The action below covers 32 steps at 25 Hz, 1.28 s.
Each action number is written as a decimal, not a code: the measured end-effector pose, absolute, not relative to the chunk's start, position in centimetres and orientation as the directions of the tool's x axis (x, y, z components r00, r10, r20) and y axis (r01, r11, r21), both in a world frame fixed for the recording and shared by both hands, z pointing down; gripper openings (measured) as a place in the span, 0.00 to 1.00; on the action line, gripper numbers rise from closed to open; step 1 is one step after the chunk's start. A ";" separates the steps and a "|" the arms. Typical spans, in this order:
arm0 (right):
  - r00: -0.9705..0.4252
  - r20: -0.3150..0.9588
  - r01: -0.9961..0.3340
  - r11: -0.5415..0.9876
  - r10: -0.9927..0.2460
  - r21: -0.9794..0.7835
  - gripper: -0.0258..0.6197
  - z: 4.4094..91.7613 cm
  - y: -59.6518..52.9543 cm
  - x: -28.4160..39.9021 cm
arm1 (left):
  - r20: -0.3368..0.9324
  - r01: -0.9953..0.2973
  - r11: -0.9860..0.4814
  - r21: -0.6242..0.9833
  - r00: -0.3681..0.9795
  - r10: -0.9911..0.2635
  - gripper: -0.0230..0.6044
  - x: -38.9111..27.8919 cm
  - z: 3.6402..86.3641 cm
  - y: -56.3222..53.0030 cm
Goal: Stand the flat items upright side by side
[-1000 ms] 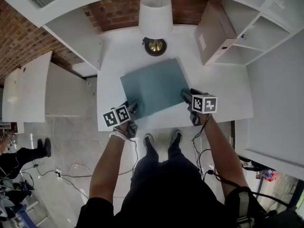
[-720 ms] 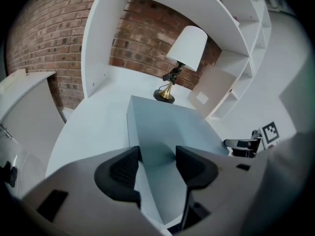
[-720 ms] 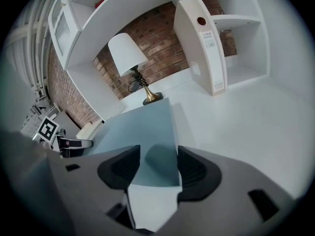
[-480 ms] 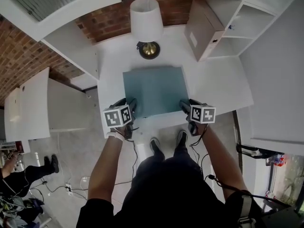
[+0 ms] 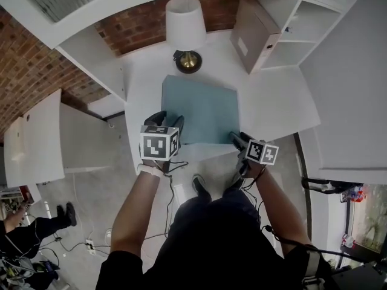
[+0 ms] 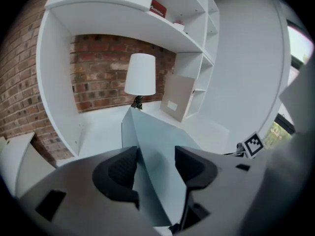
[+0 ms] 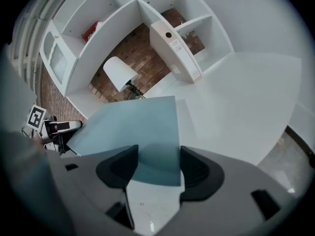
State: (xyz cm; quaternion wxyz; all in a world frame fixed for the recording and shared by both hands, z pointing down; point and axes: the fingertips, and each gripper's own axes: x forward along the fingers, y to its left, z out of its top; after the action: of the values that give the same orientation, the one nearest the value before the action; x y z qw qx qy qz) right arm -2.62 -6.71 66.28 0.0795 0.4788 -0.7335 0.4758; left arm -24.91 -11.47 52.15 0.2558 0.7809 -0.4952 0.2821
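A large flat teal board [image 5: 202, 110] is on the white desk [image 5: 278, 101], with its left side tipped up. My left gripper [image 5: 169, 124] is at its near left corner. In the left gripper view the board [image 6: 152, 141] runs edge-on between the pads, and that gripper [image 6: 155, 168] is shut on it. My right gripper [image 5: 237, 139] is at the near right corner. Its jaws are opening, and the board's corner [image 7: 133, 127] lies between them [image 7: 157, 168] without being pressed. A tan flat box [image 5: 254, 32] stands upright against the shelf unit at the back right.
A lamp with a white shade [image 5: 184, 20] stands at the back of the desk, just behind the board. White shelf compartments [image 5: 314, 17] rise on the right and a brick wall [image 5: 127, 26] is behind. The desk's front edge is under my grippers.
The board's left side has come up off the desk. My left gripper has turned and closed on its corner. The right gripper has slid slightly nearer along the right corner.
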 end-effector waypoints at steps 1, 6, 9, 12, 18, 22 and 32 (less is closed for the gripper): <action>-0.535 0.559 -0.761 0.075 -0.634 -0.644 0.44 66.3 -6.3 -2.4 | 0.692 -0.909 -0.400 0.116 0.363 -0.624 0.39 -24.1 51.4 -11.4; -0.557 0.505 -0.683 0.018 -0.659 -0.730 0.45 66.6 -5.2 -0.9 | 0.659 -0.874 -0.474 0.109 0.420 -0.623 0.39 -19.9 47.4 -11.3; -0.528 0.533 -0.705 -0.009 -0.662 -0.709 0.53 66.9 -5.2 0.7 | 0.653 -0.856 -0.514 0.060 0.423 -0.628 0.39 -17.1 45.6 -11.0; -0.496 0.589 -0.785 0.039 -0.638 -0.618 0.59 66.8 -5.3 2.2 | 0.641 -0.844 -0.535 0.043 0.434 -0.633 0.39 -14.3 43.9 -10.4; -0.506 0.651 -0.859 0.267 -0.565 -0.436 0.44 65.3 -6.0 3.3 | 0.620 -0.824 -0.563 0.064 0.475 -0.624 0.40 -8.3 41.4 -9.2; -0.538 0.594 -0.842 0.351 -0.597 -0.410 0.46 62.2 -5.7 4.7 | 0.630 -0.802 -0.594 0.062 0.493 -0.600 0.40 -4.5 40.7 -8.6; -0.617 0.346 -0.743 0.668 -0.707 0.040 0.60 50.6 -0.6 1.0 | 0.626 -0.787 -0.615 0.046 0.503 -0.596 0.40 1.4 40.0 -7.5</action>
State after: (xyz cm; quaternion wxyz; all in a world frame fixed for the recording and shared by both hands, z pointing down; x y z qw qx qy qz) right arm 1.03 -0.64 50.64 0.1689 0.4039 -0.8975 0.0536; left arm 1.40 -7.49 39.97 0.1651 0.8509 -0.4064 0.2890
